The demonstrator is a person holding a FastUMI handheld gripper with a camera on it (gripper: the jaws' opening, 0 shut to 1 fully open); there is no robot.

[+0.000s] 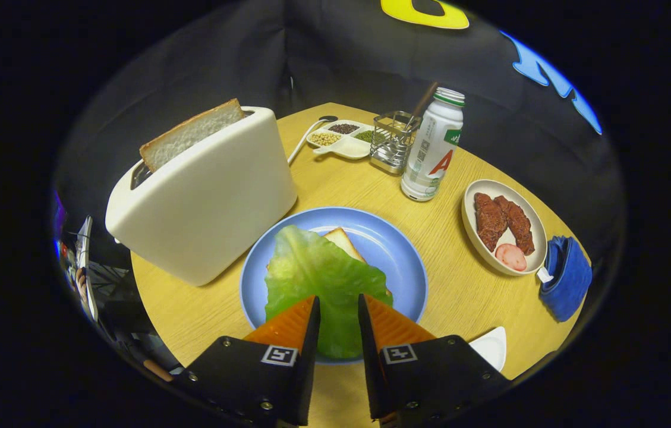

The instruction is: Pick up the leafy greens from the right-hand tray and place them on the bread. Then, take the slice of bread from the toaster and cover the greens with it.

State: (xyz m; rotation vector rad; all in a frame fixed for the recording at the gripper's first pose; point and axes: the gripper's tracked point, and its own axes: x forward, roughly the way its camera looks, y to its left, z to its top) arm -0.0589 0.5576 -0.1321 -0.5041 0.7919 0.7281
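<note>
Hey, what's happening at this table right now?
A person is building a sandwich with a hand-held tool. The green leaf already lies over the bread on the blue plate. The tool's fingers are parted over the near end of the leaf, not pressing on it. The second slice stands in the toaster just left of the plate, not yet taken. A bottle and a dish of meat stand beyond.

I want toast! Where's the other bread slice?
In the gripper view, the bread slice stands in the white toaster, left of the blue plate, beyond the open gripper.
</note>
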